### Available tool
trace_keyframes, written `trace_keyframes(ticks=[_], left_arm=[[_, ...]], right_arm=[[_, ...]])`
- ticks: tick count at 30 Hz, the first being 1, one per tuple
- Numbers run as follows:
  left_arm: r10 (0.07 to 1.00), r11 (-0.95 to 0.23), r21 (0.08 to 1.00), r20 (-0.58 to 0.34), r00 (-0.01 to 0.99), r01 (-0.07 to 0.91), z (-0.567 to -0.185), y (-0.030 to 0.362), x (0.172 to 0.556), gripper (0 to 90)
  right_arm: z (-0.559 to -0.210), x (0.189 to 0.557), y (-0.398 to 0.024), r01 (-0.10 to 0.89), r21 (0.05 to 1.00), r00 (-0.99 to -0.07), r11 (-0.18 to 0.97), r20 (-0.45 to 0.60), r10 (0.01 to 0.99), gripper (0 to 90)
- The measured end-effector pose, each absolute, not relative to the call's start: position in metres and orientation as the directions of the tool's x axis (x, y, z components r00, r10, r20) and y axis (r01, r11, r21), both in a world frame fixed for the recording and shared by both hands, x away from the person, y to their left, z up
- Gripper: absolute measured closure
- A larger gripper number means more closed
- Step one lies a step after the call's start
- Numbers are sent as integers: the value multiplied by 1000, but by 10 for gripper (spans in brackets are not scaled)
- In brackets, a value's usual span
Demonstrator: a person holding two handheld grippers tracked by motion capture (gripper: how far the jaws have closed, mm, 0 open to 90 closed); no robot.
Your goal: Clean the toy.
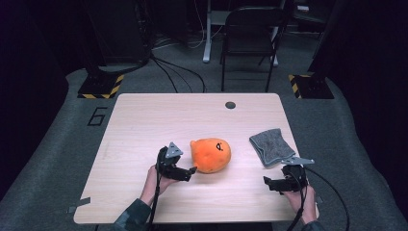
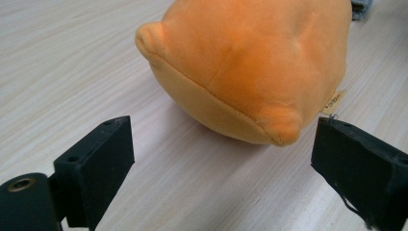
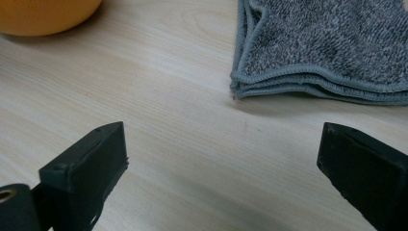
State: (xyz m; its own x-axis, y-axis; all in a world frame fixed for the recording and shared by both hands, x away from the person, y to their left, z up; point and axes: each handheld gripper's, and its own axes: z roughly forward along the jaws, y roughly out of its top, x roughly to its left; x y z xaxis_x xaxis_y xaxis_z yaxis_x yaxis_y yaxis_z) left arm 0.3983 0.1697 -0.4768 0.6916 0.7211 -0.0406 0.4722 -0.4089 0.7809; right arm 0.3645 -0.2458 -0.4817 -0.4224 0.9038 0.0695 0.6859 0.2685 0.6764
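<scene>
You are getting the high view from above your side, looking forward and down over the whole table (image 1: 144, 110) to the chair (image 1: 250, 33) beyond. Your left gripper view is riding low over the tabletop and facing the plush (image 2: 250, 62) from very near, while your right gripper view is skimming the wood toward the cloth (image 3: 327, 43). The two gripper views are sharing the plush (image 3: 43, 17), and all three are sharing the plush (image 1: 210, 155) and the cloth (image 1: 269, 144).
</scene>
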Motion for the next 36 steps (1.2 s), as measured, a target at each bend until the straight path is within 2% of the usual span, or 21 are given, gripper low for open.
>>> trace_keyframes(ticks=[11, 19, 28, 36], left_arm=[[733, -415, 787, -8, 680, 456, -486, 161, 393, 153], [708, -433, 797, 11, 706, 421, -490, 146, 391, 211], [698, -444, 796, 19, 716, 412, -497, 140, 392, 375], [688, -446, 800, 20, 726, 400, -499, 140, 391, 551]], right_arm=[[-471, 391, -242, 657, 704, -422, 269, 48, 905, 32], [-465, 427, -253, 672, 712, -347, 202, 62, 936, 34], [-484, 470, -252, 717, 675, -283, 174, 55, 957, 52], [-507, 486, -248, 782, 605, -229, 149, 56, 972, 144]])
